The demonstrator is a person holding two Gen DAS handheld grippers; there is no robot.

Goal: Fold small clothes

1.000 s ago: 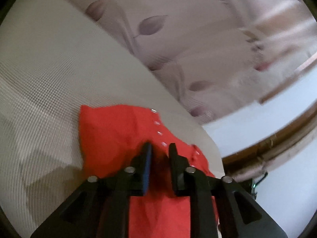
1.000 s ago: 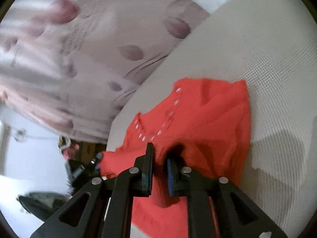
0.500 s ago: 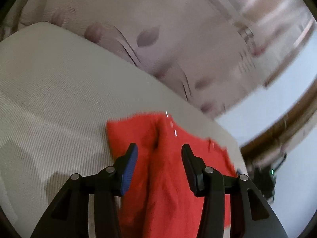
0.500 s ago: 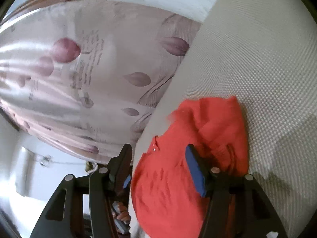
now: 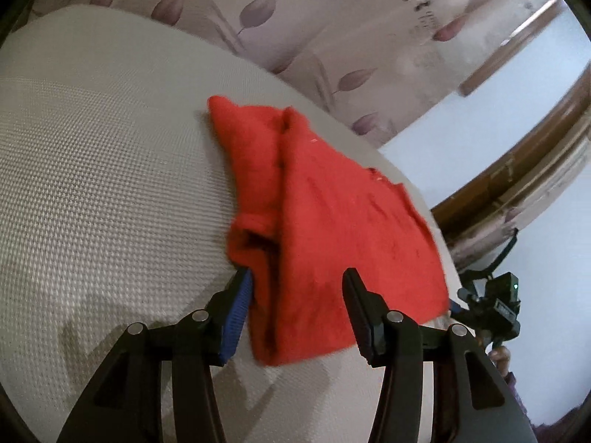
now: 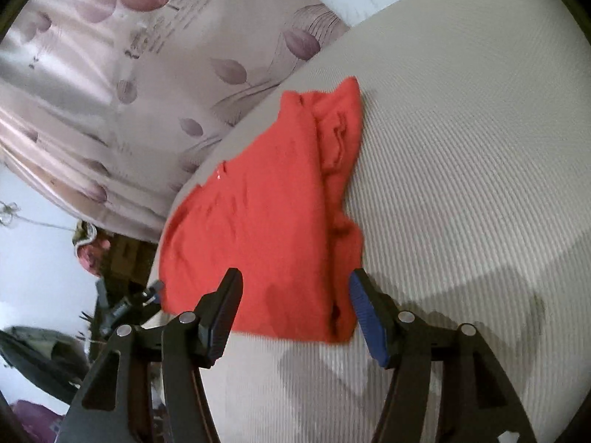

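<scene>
A small red garment [image 5: 325, 214] lies folded over on the beige textured mattress [image 5: 92, 170]; it also shows in the right wrist view [image 6: 266, 214]. A bunched sleeve runs along its edge. My left gripper [image 5: 297, 295] is open, its fingers either side of the garment's near edge, just above it. My right gripper [image 6: 295, 295] is open too, fingers spread over the garment's near edge. Neither holds the cloth.
A pink curtain with purple leaf print [image 5: 332, 37] hangs behind the mattress [image 6: 480, 147], also in the right wrist view [image 6: 110, 74]. The mattress edge drops off beside the garment. The other gripper [image 5: 491, 306] shows at the right. A wooden frame [image 5: 517, 170] stands beyond.
Both grippers were shut on the red garment a second ago. They have opened, let it go and drawn back; the garment now lies folded on the mattress.
</scene>
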